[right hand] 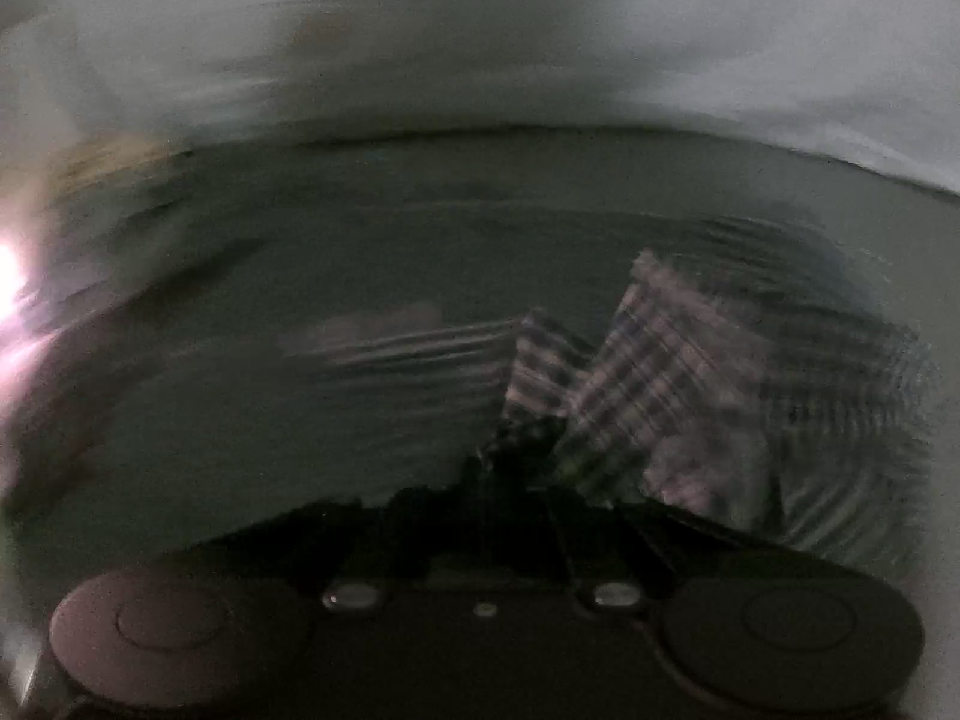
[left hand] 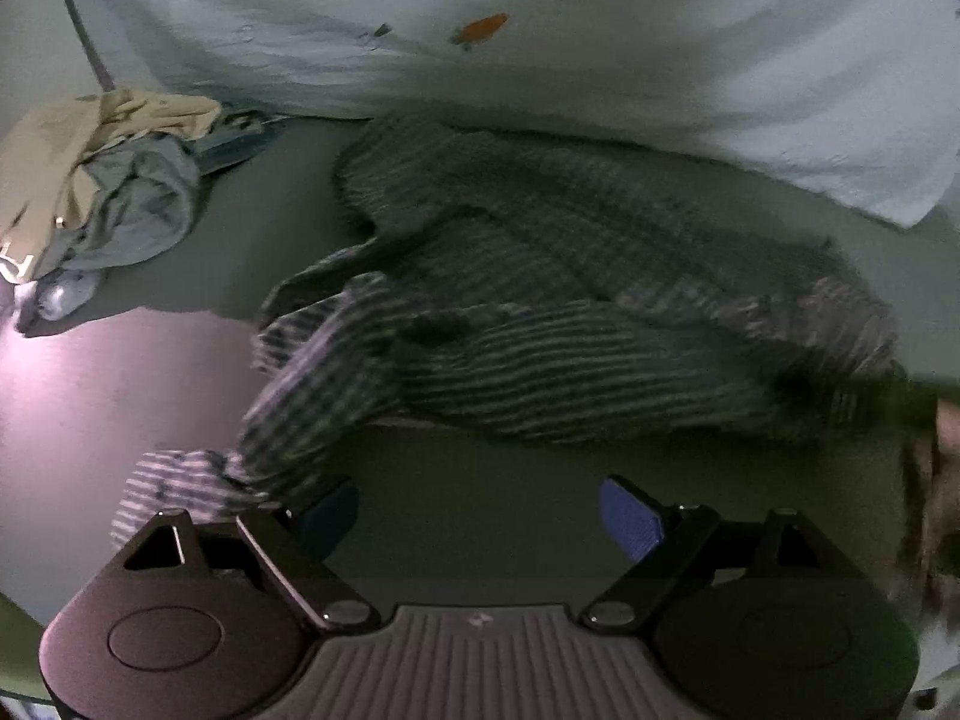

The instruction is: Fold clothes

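I see a striped shirt [left hand: 540, 312] lying in a bumpy heap on a flat grey-green surface; I cannot tell if that is a bed or a desk. It is not neat or flat. One striped part of it [left hand: 180, 480] trails down toward my left claw [left hand: 480, 516].

My left claw has its two blue pads spread wide apart, and nothing sits between them. The striped cloth lies right by the left pad [left hand: 327, 513], but I do not see it pinched.

The right wrist view is very blurry. My right claw [right hand: 516, 468] looks pressed together on a bit of the striped shirt [right hand: 660, 372], with cloth standing up from the tips.

So I think this shirt is not folded now. It needs to be laid flat and folded over.

Off to the far left sits a small pile of clothes [left hand: 108, 192], tan and pale blue, all scrunched up. Those look unfolded too. A big white cloth with little orange fish [left hand: 480, 30] lies behind.
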